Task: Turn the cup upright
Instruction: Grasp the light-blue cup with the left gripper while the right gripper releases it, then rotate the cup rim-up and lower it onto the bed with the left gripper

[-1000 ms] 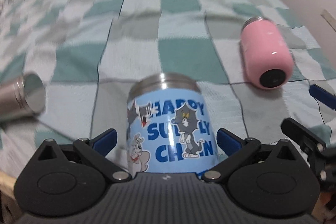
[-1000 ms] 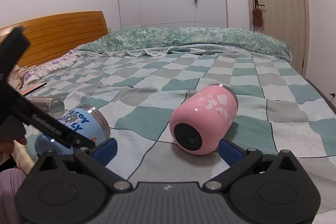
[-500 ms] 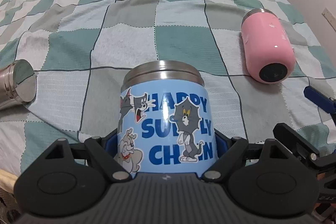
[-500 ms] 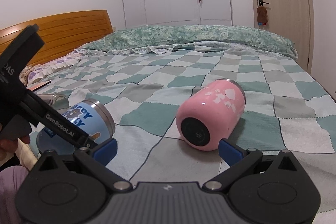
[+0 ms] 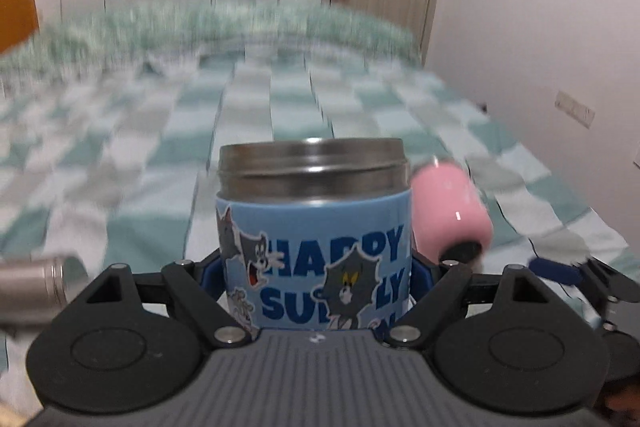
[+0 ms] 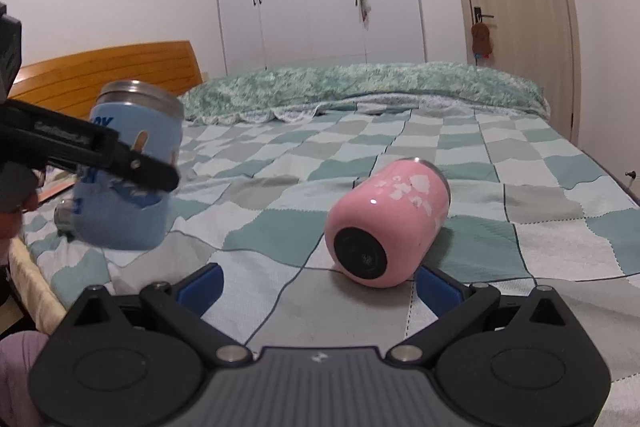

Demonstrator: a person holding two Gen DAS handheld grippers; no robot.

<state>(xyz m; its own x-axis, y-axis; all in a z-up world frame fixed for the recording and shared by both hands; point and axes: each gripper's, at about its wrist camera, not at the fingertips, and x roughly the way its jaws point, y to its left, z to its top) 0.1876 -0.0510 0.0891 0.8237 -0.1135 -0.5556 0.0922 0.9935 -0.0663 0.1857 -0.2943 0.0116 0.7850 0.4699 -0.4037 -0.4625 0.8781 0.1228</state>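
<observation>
Two cups matter to you right now, and only one is partly dealt with. Your left gripper (image 5: pixel 316 271) is pinching the blue cartoon cup (image 5: pixel 314 239) across its lower body, both pads pressed against the sides, and in the right wrist view that cup (image 6: pixel 130 167) hangs clear of the bed (image 6: pixel 520 187), its steel rim on top and its long axis close to vertical, leaning slightly. So the turning looks nearly done for this one; what remains is to set it down on its base and let go. The pink cup (image 6: pixel 386 223) lies on its side on the checked cover, long axis roughly level, dark base toward your right gripper (image 6: pixel 320 285) and its steel mouth pointing away toward the far end of the bed. That gripper is spread wide and holds nothing, with the pink cup just ahead of its fingertips, so this cup looks untouched and yet to be righted.
</observation>
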